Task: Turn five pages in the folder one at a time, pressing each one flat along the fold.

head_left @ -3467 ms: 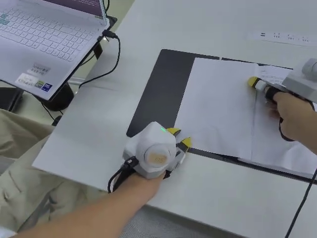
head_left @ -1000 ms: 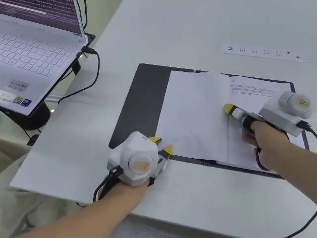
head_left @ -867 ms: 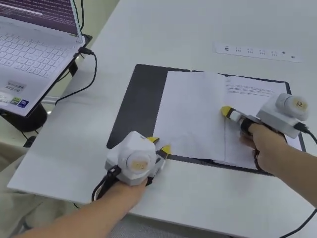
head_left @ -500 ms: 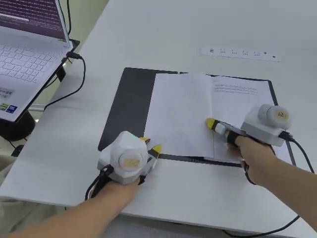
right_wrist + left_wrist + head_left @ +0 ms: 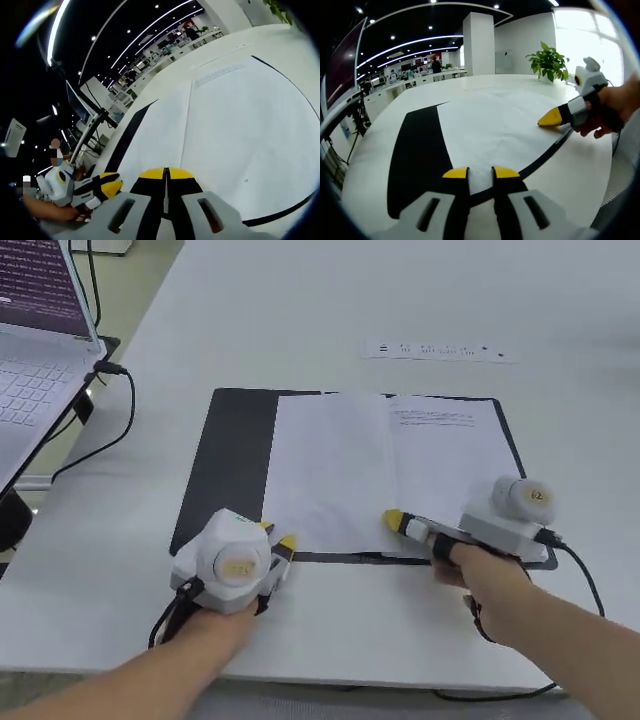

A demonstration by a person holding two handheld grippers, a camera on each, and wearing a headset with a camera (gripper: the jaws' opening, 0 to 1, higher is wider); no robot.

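Observation:
The black folder (image 5: 225, 470) lies open on the white table, a blank white page (image 5: 325, 470) on its left side and a page with printed lines (image 5: 455, 455) on its right. My right gripper (image 5: 392, 520) is shut with nothing in it, its yellow tips resting on the paper at the near end of the fold (image 5: 388, 455). In the right gripper view its tips (image 5: 166, 173) meet beside the crease (image 5: 186, 120). My left gripper (image 5: 277, 537) sits at the folder's near edge, jaws a little apart, over the blank page's corner (image 5: 480, 172).
A laptop (image 5: 30, 360) stands at the far left with a black cable (image 5: 105, 430) trailing over the table. A white power strip (image 5: 440, 350) lies beyond the folder. The table's front edge runs just below both hands.
My right gripper has slid along the fold from its far end toward the near edge of the folder. The left gripper has stayed at the near edge. The head camera has shifted.

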